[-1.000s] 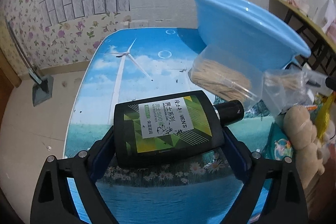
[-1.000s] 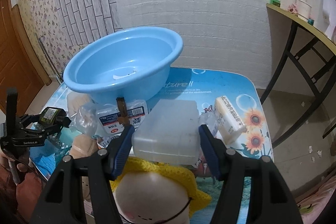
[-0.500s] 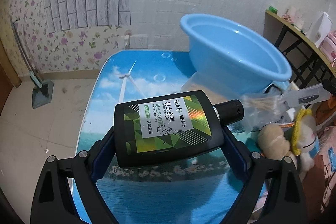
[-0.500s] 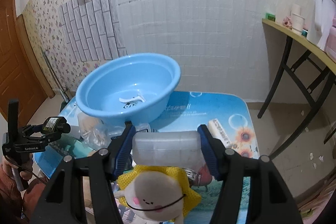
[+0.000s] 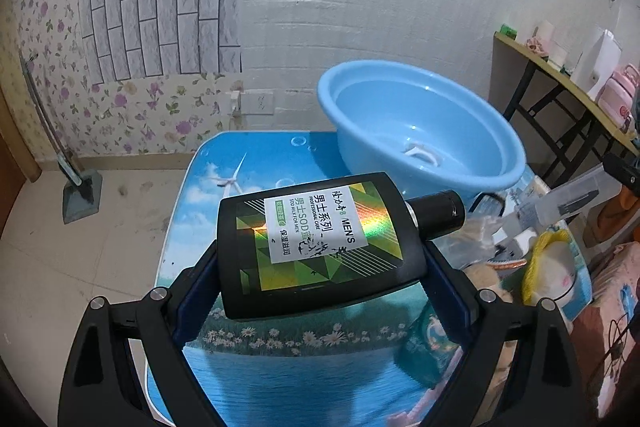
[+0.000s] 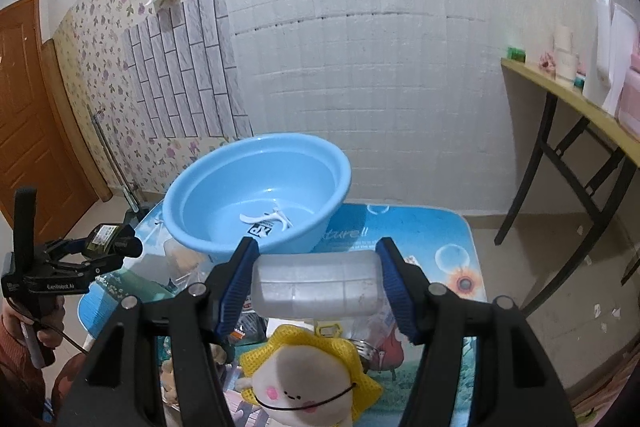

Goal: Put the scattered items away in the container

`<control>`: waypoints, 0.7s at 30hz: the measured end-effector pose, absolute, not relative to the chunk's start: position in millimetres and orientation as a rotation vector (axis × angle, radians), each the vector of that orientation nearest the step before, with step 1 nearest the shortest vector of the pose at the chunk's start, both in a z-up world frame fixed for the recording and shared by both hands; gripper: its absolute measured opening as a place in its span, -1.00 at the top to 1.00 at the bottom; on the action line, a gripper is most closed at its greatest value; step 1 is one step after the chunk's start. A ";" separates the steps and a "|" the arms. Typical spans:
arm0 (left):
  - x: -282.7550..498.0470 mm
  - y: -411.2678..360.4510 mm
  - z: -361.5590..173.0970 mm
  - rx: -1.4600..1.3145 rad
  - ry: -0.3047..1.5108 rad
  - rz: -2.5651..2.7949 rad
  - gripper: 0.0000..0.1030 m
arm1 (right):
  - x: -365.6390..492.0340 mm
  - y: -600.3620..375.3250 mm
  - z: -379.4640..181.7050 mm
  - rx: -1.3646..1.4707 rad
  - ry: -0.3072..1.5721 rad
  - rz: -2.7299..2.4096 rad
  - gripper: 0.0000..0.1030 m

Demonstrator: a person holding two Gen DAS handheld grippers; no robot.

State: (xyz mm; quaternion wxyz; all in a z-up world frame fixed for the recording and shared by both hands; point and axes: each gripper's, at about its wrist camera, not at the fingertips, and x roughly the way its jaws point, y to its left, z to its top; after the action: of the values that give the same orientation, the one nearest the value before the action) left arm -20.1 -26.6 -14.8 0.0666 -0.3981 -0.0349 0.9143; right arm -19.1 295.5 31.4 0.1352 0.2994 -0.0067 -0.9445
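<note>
My left gripper (image 5: 320, 251) is shut on a flat black bottle (image 5: 316, 243) with a green and white label, held across its width above the table, cap pointing right. The light blue basin (image 5: 420, 135) stands behind it on the picture-printed table (image 5: 304, 367), with a white item lying inside. In the right wrist view my right gripper (image 6: 316, 275) is shut on a translucent plastic box (image 6: 316, 287), lifted above a plush toy with a yellow hood (image 6: 304, 383). The basin (image 6: 256, 191) lies just beyond the box. The left gripper (image 6: 100, 247) with the bottle shows at the left.
A bag of wooden sticks (image 5: 476, 235) and other small packets lie on the table below the basin. A side table with black legs (image 6: 568, 131) stands along the right wall. A person's hand (image 6: 44, 323) holds the left gripper's handle. A dustpan (image 5: 80, 191) leans on the floor at left.
Both grippers have risen with their loads. The basin's inside now shows in both views, and the table clutter has dropped lower in the frames.
</note>
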 end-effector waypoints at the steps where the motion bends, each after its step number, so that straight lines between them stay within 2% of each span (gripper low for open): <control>1: -20.2 -25.7 -12.7 -1.194 -0.105 2.758 -0.80 | -17.5 294.6 33.5 0.855 -0.008 -2.737 -0.17; 21: -39.2 -2.1 28.3 -1.082 -0.063 2.730 -0.80 | -15.1 267.0 93.6 0.609 0.012 -2.694 -0.17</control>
State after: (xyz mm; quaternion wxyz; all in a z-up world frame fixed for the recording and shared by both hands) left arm -39.2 -2.1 28.3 0.1018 -0.3666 -0.0214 0.9246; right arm -15.1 267.0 93.6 0.1885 0.2166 0.0042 -0.9579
